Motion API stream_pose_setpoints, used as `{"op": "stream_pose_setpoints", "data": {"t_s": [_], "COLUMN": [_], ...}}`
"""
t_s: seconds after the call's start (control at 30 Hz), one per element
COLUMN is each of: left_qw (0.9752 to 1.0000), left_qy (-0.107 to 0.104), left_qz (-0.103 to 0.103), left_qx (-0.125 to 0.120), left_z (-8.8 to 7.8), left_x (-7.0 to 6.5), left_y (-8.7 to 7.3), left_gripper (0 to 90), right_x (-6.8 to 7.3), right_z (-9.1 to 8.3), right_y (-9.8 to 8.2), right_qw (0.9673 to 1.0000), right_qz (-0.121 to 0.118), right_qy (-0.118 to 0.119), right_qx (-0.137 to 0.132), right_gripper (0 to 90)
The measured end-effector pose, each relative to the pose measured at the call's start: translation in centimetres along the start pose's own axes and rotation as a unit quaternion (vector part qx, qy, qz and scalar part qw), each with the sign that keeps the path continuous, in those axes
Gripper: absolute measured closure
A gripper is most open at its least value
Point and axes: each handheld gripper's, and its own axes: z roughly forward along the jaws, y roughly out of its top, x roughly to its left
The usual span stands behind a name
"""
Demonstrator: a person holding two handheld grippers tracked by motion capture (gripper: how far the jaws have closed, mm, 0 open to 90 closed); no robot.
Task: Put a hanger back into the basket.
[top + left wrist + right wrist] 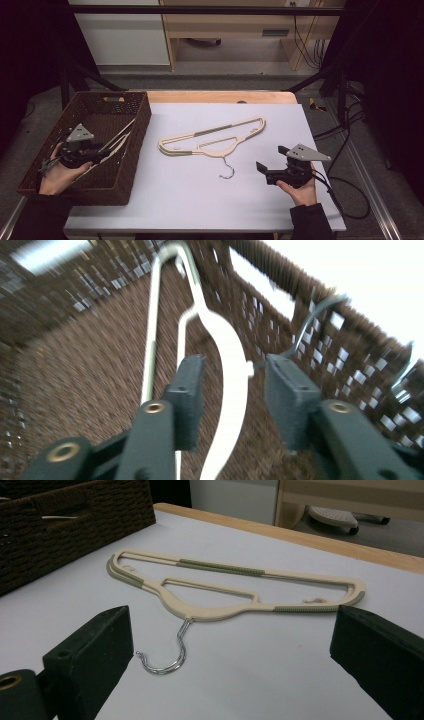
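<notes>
Black jaws of the left gripper [232, 400] stand partly apart inside the wicker basket [132, 150], a cream hanger [227, 365] between them, its pads clear of it. On the table [200, 200], a second cream hanger [212, 137] lies mid-surface, chrome hook [227, 170] toward the near edge. Near the right edge, the right gripper [272, 159] hovers, jaws wide, holding nothing.

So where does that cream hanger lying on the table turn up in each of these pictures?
High view: the cream hanger lies mid-table, its hook toward the person.
Right gripper view: it lies just beyond the open jaws.
Left gripper view: not this one; a different white hanger lies in the basket.
Shared landmark: the brown woven basket.
</notes>
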Motion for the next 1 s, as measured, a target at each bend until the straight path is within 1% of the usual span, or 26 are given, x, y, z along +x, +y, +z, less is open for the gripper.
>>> {"op": "stream_pose_setpoints", "data": {"t_s": [0.03,0.1,0.13,0.17,0.2,0.23,0.27,0.3,0.33,0.37,0.4,0.47,0.5,0.57,0.6,0.63,0.73,0.77,0.8,0.83,0.93,1.0], "left_qw": [0.9998,0.9979,0.9979,0.9948,0.9928,0.9902,0.9877,0.9853,0.9853,0.9820,0.9763,0.9732,0.9725,0.9686,0.9661,0.9641,0.9610,0.9608,0.9608,0.9608,0.9630,0.9626], "left_qy": [0.001,0.005,0.005,0.001,-0.001,-0.007,-0.014,-0.022,-0.022,-0.029,-0.042,-0.050,-0.054,-0.063,-0.071,-0.079,-0.094,-0.097,-0.097,-0.107,-0.119,-0.127], "left_qz": [-0.008,-0.025,-0.025,-0.036,-0.039,-0.048,-0.054,-0.055,-0.055,-0.062,-0.068,-0.068,-0.063,-0.061,-0.065,-0.066,-0.065,-0.064,-0.064,-0.063,-0.056,-0.059], "left_qx": [-0.016,-0.060,-0.060,-0.095,-0.113,-0.131,-0.146,-0.160,-0.160,-0.176,-0.201,-0.214,-0.218,-0.232,-0.240,-0.245,-0.252,-0.252,-0.252,-0.248,-0.235,-0.232], "left_z": [-0.5,-1.3,-1.3,-2.0,-2.3,-2.5,-2.7,-2.9,-2.9,-3.0,-3.1,-3.0,-3.0,-2.8,-2.6,-2.4,-1.7,-1.4,-1.4,-0.8,0.2,1.0], "left_x": [-0.1,-0.5,-0.5,-1.0,-1.3,-1.7,-2.0,-2.3,-2.3,-2.8,-3.6,-4.7,-5.2,-6.5,-7.2,-7.8,-9.4,-9.9,-9.9,-10.8,-11.8,-12.4], "left_y": [0.2,0.6,0.6,1.0,1.2,1.4,1.6,1.8,1.8,2.0,2.4,2.8,3.0,3.3,3.4,3.5,3.8,3.8,3.8,4.0,4.1,4.1], "left_gripper": [50.7,45.6,43.3,40.7,37.9,34.5,30.8,28.2,25.9,23.2,21.2,18.0,17.5,15.6,15.0,14.2,12.2,12.0,11.6,11.3,11.1,11.1], "right_x": [0.0,0.1,0.1,0.2,0.2,0.2,0.3,0.3,0.3,0.4,0.4,0.4,0.4,0.4,0.4,0.5,0.6,0.7,0.7,0.8,1.0,1.1], "right_z": [0.0,0.1,0.1,0.2,0.2,0.3,0.3,0.4,0.4,0.5,0.6,0.6,0.7,0.6,0.6,0.6,0.6,0.6,0.6,0.7,0.9,1.0], "right_y": [0.0,0.1,0.1,0.1,0.2,0.2,0.2,0.3,0.3,0.3,0.3,0.3,0.3,0.4,0.4,0.5,0.6,0.7,0.7,0.7,0.8,0.9], "right_qw": [1.0000,1.0000,1.0000,1.0000,1.0000,1.0000,1.0000,1.0000,1.0000,1.0000,1.0000,0.9999,0.9999,0.9999,0.9999,0.9999,0.9999,0.9999,0.9999,0.9999,0.9999,0.9999], "right_qz": [0.001,-0.003,-0.003,0.001,0.000,-0.001,0.001,0.002,0.002,0.003,0.006,0.009,0.009,0.010,0.012,0.013,0.015,0.014,0.014,0.014,0.013,0.012], "right_qy": [0.001,0.001,0.001,-0.001,-0.001,-0.001,-0.003,-0.003,-0.003,-0.001,-0.003,-0.004,-0.006,-0.004,-0.006,-0.005,-0.003,-0.003,-0.003,-0.002,-0.001,0.000], "right_qx": [0.000,0.000,0.000,0.000,0.000,0.002,0.003,0.004,0.004,0.005,0.004,0.006,0.006,0.003,0.001,-0.002,-0.006,-0.005,-0.005,-0.004,-0.004,-0.002], "right_gripper": [4.2,4.2,4.2,4.4,4.5,4.6,4.7,4.9,4.9,5.1,5.2,5.2,5.3,5.4,5.6,5.9,5.9,5.9,5.9,5.9,6.0,6.1]}}
